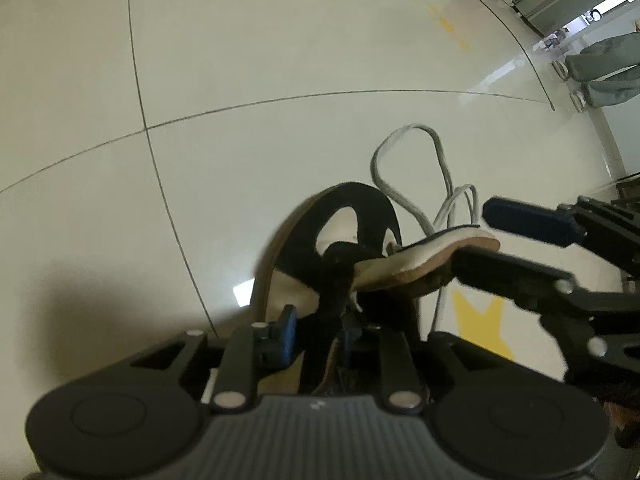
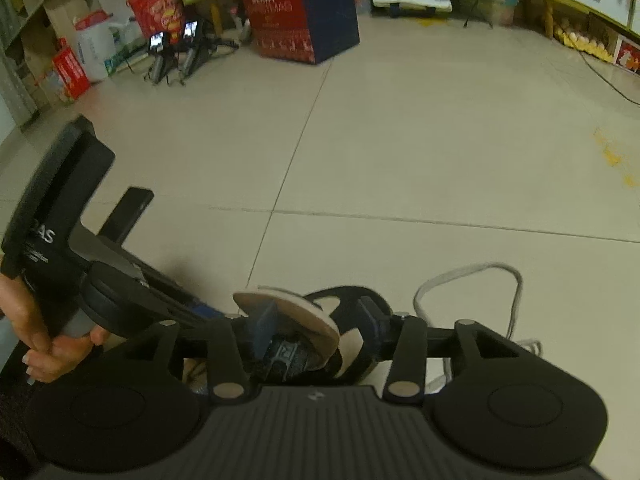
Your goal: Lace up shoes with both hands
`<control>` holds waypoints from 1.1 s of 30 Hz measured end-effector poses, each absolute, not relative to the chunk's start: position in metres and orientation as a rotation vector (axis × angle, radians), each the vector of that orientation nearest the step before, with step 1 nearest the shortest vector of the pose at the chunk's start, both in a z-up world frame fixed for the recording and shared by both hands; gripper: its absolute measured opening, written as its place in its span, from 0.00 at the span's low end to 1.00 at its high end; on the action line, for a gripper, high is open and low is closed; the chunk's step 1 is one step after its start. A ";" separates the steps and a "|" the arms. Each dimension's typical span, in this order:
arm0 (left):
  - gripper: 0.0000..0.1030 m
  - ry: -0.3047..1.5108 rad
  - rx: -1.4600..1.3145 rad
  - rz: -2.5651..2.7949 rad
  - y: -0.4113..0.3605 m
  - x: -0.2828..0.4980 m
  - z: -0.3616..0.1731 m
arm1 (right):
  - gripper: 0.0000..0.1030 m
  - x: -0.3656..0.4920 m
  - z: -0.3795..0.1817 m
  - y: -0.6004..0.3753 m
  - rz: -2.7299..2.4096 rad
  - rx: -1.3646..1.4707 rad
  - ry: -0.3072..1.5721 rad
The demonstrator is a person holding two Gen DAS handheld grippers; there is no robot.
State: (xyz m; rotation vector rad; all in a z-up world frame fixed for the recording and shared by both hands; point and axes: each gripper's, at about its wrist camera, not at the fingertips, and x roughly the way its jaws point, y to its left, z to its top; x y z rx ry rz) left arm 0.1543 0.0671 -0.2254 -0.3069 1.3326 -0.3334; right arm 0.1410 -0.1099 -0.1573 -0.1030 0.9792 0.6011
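I have the shoe (image 1: 340, 240) low and centre in both views, on the tiled floor (image 1: 240, 80), its grey lace (image 1: 400, 152) trailing loose toward the upper right. My left gripper (image 1: 316, 320) is pinched narrow on the shoe's dark upper. My right gripper (image 2: 316, 324) stands partly open around the pale tongue (image 2: 288, 312); I cannot tell whether its pads press on it. To do this well, I'd hold the tongue clear and steady before reaching for the lace. The eyelets and lace ends are hidden.
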 end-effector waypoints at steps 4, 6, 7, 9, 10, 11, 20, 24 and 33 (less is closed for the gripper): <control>0.26 1.326 -0.284 -0.349 0.069 0.148 -0.228 | 0.49 0.139 -0.162 -0.113 0.592 -0.089 0.988; 0.28 1.323 -0.289 -0.356 0.070 0.147 -0.229 | 0.49 0.135 -0.165 -0.116 0.591 -0.082 0.992; 0.28 1.325 -0.297 -0.355 0.070 0.149 -0.230 | 0.49 0.133 -0.166 -0.118 0.593 -0.080 0.996; 0.29 1.331 -0.310 -0.355 0.071 0.151 -0.231 | 0.49 0.130 -0.168 -0.122 0.596 -0.081 1.001; 0.29 1.334 -0.314 -0.355 0.071 0.152 -0.231 | 0.49 0.130 -0.168 -0.124 0.594 -0.081 1.003; 0.29 1.337 -0.318 -0.354 0.072 0.153 -0.232 | 0.49 0.130 -0.167 -0.126 0.588 -0.076 1.004; 0.16 1.343 -0.341 -0.326 0.069 0.152 -0.226 | 0.50 0.145 -0.166 -0.137 0.538 0.079 1.034; 0.18 1.349 -0.278 -0.356 0.065 0.153 -0.223 | 0.49 0.143 -0.167 -0.129 0.557 0.081 1.025; 0.18 1.392 -0.385 -0.368 0.081 0.158 -0.230 | 0.30 0.142 -0.171 -0.111 0.618 0.001 0.994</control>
